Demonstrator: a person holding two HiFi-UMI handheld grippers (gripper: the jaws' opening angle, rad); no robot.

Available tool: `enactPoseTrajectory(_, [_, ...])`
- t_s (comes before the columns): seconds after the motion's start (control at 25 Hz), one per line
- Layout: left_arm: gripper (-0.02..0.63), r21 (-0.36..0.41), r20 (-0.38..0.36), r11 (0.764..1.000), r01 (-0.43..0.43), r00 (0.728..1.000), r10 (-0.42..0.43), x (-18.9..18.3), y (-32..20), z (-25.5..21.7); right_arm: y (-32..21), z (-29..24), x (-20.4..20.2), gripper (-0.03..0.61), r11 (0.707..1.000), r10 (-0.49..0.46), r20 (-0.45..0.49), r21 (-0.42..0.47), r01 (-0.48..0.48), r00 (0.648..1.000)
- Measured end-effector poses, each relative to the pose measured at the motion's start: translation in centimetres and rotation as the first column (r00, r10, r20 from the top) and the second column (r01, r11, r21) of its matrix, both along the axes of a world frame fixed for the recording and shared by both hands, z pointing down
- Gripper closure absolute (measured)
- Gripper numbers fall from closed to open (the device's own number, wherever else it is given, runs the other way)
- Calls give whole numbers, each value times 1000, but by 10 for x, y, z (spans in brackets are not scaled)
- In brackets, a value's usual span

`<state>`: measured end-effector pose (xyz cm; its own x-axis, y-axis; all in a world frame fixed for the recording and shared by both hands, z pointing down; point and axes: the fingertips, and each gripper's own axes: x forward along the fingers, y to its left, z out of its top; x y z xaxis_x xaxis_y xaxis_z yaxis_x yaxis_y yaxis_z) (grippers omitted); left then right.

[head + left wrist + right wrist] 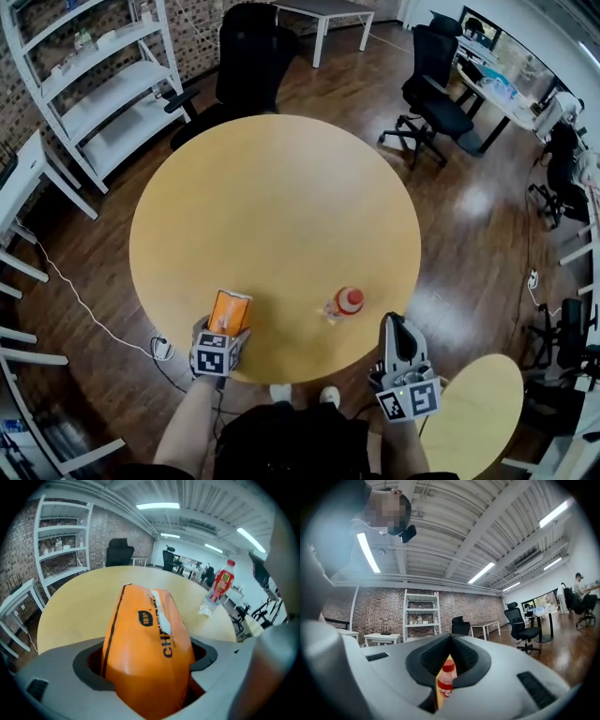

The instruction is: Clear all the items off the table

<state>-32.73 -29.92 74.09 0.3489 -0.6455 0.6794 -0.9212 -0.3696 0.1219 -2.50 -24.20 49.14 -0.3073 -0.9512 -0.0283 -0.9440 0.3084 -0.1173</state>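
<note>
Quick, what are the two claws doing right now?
Left claw: closed on the orange plastic packet.
Right claw: closed, holding nothing.

we can read little here. on the orange snack bag (150,653), in the left gripper view, dark capitals run along its face: "ch" is plain, but the letters after it bend away beside a white glare and we cannot tell them. above them sits a small dark badge (145,618) with yellow characters too small for us to read. the red label (224,581) on the clear bottle (218,592) carries print we cannot make out. in the head view the left marker cube (214,354) and the right marker cube (410,399) show only black-and-white square patterns.
</note>
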Motion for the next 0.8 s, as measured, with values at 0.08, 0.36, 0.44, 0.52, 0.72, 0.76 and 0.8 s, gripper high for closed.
enactPoseTrajectory(0.08, [165, -34, 10, 999, 12, 1000, -12, 0, 3, 20, 1, 5, 4, 575, 1000, 15, 2, -15, -15, 1000])
enactPoseTrajectory(0.36, [163, -64, -58, 997, 51, 997, -54, 0, 0, 23, 3, 7, 15, 575, 999, 35, 3, -32, -35, 999])
enactPoseTrajectory(0.44, [150, -39, -69, 998, 58, 996, -61, -2, -1, 19, 3, 6, 15, 575, 999, 32, -2, -30, -32, 999])
enactPoseTrajectory(0.52, [78, 19, -73, 997, 73, 995, -71, -3, -1, 7, 4, 3, 16, 575, 999, 26, -10, -24, -27, 1000])
enactPoseTrajectory(0.72, [75, 160, -141, 981, 113, 986, -90, -4, -7, -42, 0, -6, 23, 575, 1000, 14, -8, 3, -14, 1000])
enactPoseTrajectory(0.76, [75, 193, -182, 972, 133, 978, -98, -6, -10, -58, -1, -7, 23, 575, 1000, 8, -4, 11, -8, 1000])
enactPoseTrajectory(0.8, [75, 226, -228, 961, 157, 968, -104, -9, -12, -74, -1, -9, 22, 575, 1000, 1, -2, 19, -1, 1000])
